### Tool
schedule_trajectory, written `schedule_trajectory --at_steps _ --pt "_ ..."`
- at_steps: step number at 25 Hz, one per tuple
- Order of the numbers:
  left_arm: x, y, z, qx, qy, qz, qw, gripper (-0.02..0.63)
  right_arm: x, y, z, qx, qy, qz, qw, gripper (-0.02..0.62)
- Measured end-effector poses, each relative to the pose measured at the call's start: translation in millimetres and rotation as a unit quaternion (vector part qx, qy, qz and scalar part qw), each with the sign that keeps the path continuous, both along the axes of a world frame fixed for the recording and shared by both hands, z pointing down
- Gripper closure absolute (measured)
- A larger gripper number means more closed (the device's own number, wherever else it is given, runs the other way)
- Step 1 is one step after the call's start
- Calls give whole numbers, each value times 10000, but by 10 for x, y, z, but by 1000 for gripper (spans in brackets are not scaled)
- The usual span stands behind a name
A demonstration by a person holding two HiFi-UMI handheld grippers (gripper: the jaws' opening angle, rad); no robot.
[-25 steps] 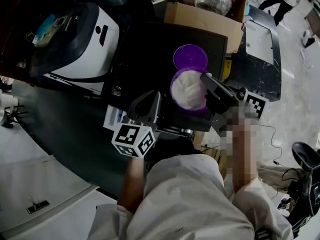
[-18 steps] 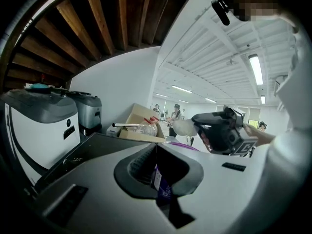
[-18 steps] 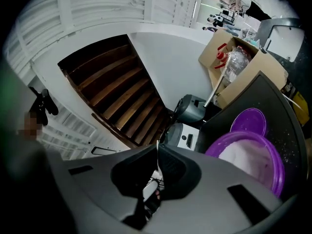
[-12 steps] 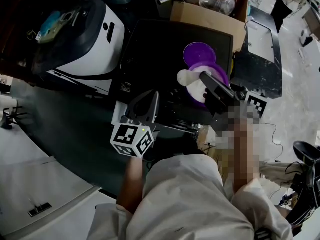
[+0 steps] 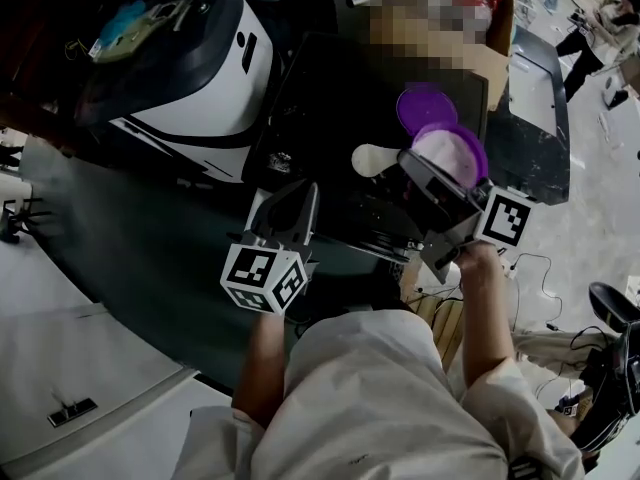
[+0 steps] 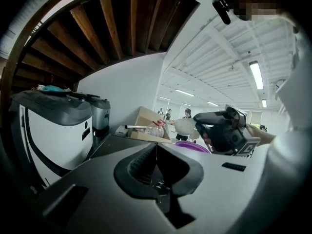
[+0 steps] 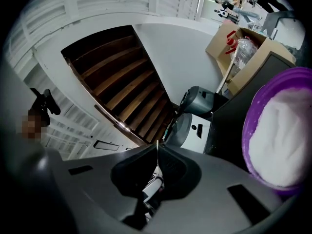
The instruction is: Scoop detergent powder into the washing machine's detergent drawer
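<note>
A purple tub [image 5: 455, 153] of white powder stands on the black machine top [image 5: 330, 98], with its purple lid [image 5: 425, 108] lying just behind it. My right gripper [image 5: 405, 160] is shut on the handle of a white scoop [image 5: 367, 158]. The scoop's bowl hangs left of the tub, clear of its rim. In the right gripper view the white handle [image 7: 150, 190] sits between the shut jaws, and the tub [image 7: 280, 135] fills the right edge. My left gripper [image 5: 303, 193] is shut on nothing at the machine's front edge. A pale part [image 5: 258, 206] under it is mostly hidden.
A white and black appliance [image 5: 195, 63] stands left of the black machine. An open cardboard box [image 5: 495, 63] with bottles sits behind the tub. The left gripper view shows the right gripper [image 6: 225, 130] with the scoop [image 6: 185, 126] ahead. A person [image 5: 590, 18] stands far right.
The right gripper lifted the scoop out of the powder tub and carried it left, past the rim. The left gripper stayed put, shut.
</note>
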State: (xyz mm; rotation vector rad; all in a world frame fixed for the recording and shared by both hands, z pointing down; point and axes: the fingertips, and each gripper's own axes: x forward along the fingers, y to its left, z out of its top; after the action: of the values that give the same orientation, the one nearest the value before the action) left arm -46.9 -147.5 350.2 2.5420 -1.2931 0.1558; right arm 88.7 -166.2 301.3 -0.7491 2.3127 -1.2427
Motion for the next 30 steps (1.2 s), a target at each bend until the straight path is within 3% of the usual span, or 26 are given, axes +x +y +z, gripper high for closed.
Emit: schedule_trajectory --at_steps 15,30 --pt "-1026 232 100 -88 84 -349 9993 586 -961 242 181 -133 309 -249 9991 581" --pt "-1414 369 332 -273 199 -282 9990 586 -1460 421 749 -458 909 -293 9944 583"
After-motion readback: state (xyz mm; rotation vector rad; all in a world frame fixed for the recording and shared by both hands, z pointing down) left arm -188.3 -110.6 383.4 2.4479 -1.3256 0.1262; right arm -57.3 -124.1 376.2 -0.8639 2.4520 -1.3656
